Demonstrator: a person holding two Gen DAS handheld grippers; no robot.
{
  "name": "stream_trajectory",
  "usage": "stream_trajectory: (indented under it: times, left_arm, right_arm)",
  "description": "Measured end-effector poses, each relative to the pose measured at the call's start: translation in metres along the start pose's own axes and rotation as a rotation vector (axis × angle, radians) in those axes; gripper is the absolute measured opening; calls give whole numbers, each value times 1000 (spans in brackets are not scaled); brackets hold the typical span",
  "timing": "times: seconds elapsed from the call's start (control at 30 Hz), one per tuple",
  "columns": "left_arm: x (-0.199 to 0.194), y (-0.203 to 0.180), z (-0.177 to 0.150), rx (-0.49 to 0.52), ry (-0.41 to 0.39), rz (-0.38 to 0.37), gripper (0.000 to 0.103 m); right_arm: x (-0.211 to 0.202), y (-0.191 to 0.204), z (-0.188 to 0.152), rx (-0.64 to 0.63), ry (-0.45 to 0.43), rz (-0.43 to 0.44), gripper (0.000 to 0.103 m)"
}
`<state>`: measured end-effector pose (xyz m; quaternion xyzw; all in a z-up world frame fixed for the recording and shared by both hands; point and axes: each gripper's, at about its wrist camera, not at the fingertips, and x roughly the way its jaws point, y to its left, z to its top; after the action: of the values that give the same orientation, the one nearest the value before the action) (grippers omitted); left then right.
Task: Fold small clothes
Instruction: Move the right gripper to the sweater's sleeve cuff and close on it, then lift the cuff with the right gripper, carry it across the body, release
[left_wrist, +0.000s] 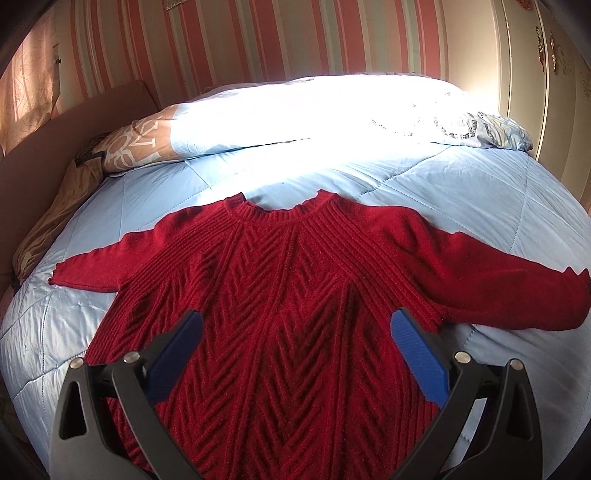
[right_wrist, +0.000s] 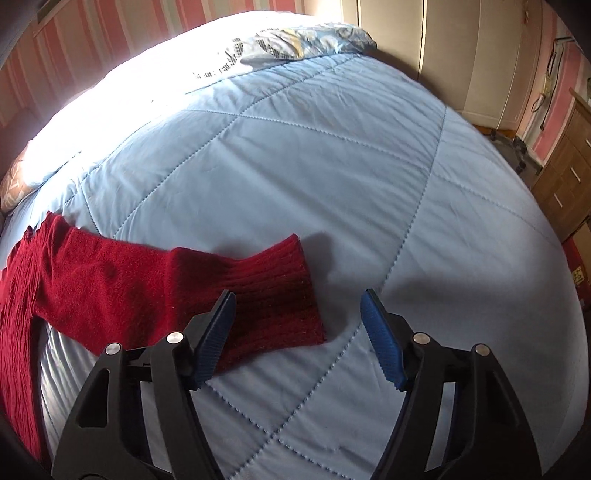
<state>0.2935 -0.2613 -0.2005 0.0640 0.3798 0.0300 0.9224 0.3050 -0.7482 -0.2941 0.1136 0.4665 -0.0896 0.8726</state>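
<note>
A small red knit sweater (left_wrist: 280, 280) lies flat, front up, on the light blue quilt (left_wrist: 461, 192), neck away from me and both sleeves spread out. My left gripper (left_wrist: 295, 321) is open and empty, hovering over the sweater's body with its blue pads apart. In the right wrist view the sweater's right sleeve (right_wrist: 155, 284) stretches across the quilt (right_wrist: 332, 166), ending in a ribbed cuff (right_wrist: 284, 295). My right gripper (right_wrist: 297, 299) is open and empty just above the cuff's end; its left finger (right_wrist: 216, 332) overlaps the sleeve.
A patterned pillow (left_wrist: 147, 140) and a rolled blue duvet (left_wrist: 491, 127) lie along the bed's far side. A striped pink wall stands behind. Cream wardrobe doors (right_wrist: 443, 55) and a wooden drawer unit (right_wrist: 565, 177) stand past the bed's right edge.
</note>
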Motion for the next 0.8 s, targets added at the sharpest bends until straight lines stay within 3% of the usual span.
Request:
stream_trajectory:
  times: [0.1, 0.23, 0.27, 0.3, 0.4, 0.53, 0.8]
  left_arm:
    - [1, -3, -2, 9, 3, 0, 102]
    - [1, 0, -5, 13, 3, 7, 102]
    - [1, 1, -6, 11, 5, 8, 102]
    - [1, 1, -7, 11, 8, 9, 102]
    - [1, 4, -9, 18, 10, 11, 102]
    - [-3, 12, -7, 4, 6, 13, 102]
    - [-18, 35, -3, -12, -18, 4, 102]
  right_arm:
    - [12, 0, -5, 31, 47, 40, 70]
    - [17, 1, -6, 48, 38, 42, 69]
    - [16, 2, -6, 56, 34, 54, 52]
    - [15, 2, -6, 65, 29, 63, 28]
    - [9, 2, -3, 92, 18, 100, 17]
    - [-7, 2, -1, 113, -11, 71, 16]
    - [-64, 22, 13, 63, -150, 34, 16]
